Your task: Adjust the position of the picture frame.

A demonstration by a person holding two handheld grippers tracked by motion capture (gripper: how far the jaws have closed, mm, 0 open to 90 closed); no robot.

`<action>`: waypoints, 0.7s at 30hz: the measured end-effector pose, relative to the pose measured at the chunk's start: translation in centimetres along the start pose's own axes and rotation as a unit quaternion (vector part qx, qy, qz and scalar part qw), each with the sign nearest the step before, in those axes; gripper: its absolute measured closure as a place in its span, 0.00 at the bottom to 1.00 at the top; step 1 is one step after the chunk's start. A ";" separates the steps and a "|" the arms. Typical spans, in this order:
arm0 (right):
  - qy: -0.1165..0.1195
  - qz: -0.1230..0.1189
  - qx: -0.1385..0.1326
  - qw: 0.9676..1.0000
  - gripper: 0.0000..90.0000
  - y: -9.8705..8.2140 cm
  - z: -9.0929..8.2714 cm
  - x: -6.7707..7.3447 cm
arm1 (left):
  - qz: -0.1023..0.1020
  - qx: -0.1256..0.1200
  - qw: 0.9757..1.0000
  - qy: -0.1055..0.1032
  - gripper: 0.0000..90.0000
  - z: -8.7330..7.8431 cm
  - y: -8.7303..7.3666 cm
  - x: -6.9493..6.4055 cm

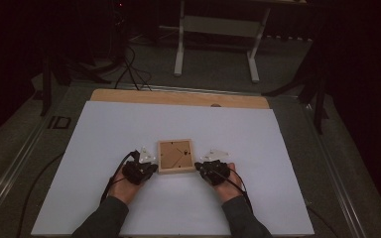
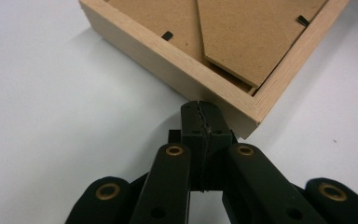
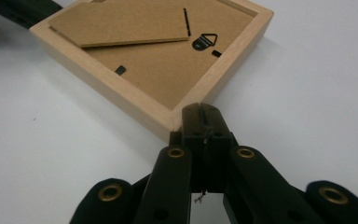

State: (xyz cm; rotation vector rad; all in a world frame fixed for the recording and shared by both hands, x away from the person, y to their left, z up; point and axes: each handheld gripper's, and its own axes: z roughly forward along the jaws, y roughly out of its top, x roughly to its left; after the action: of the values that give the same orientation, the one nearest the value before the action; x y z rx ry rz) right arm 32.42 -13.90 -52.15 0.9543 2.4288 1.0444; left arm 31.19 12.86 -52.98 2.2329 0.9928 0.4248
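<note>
Grippers press closed-jawed against a wooden frame (image 1: 176,156) lying back-up: left gripper (image 2: 200,112) near one bottom corner, right gripper (image 3: 200,114) at the other. Frame's far edge is cut off in both gripper views.

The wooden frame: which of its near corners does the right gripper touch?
The right gripper touches the near right corner of the wooden frame; its shut jaws meet it. The left gripper takes the near left corner.

My left tongs (image 2: 200,109) are pressed shut with nothing between them, the closed tip right up against the near side of the wooden frame (image 2: 168,65), close to its corner. The frame lies back-side up on the white bench (image 2: 51,116), showing its brown backing board (image 2: 251,32), a folded stand flap and small black clips (image 2: 167,35).
</note>
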 end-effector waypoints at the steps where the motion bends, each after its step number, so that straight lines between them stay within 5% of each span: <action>1: 0.000 0.000 0.001 1.000 1.00 0.0 -0.1 0.0 | 0.000 0.000 1.000 0.000 1.00 0.0 0.0 0.0; 21: 0.002 -0.003 -0.001 1.000 1.00 -0.3 -0.3 0.1 | -0.011 -0.006 1.000 0.002 1.00 0.5 0.3 0.2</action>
State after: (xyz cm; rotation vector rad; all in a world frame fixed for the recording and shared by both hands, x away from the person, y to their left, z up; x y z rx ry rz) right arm 32.06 -14.14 -52.11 0.9450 2.4308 1.0482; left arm 31.75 12.67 -53.10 2.2101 1.0131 0.4234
